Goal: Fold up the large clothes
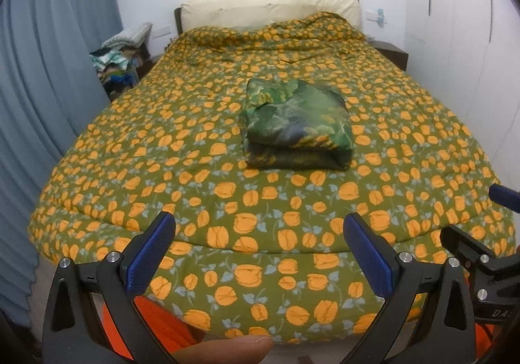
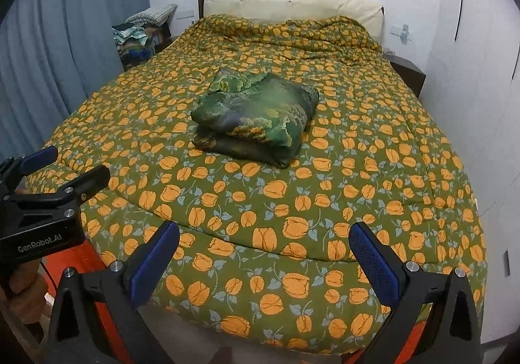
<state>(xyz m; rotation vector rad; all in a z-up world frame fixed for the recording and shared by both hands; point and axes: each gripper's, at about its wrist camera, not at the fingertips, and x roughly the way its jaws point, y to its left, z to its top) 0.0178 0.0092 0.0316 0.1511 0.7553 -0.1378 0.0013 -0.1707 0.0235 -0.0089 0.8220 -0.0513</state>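
A green landscape-print garment point(image 1: 297, 128) lies folded on the orange-flowered quilt point(image 1: 227, 201); left gripper point(image 1: 260, 253) and right gripper point(image 2: 265, 258) hover open-fingered, empty, folding apparently finished.

From my right wrist camera I see the right gripper point(image 2: 263, 256) held wide apart and empty over the foot of the olive quilt printed with orange flowers point(image 2: 373, 168). A folded dark green patterned garment point(image 2: 256, 113) lies mid-bed. The left gripper point(image 2: 66, 165) sits at the left edge.

Floral quilt point(image 1: 227, 149), cream headboard point(image 1: 269, 6), blue curtain point(image 1: 48, 71)
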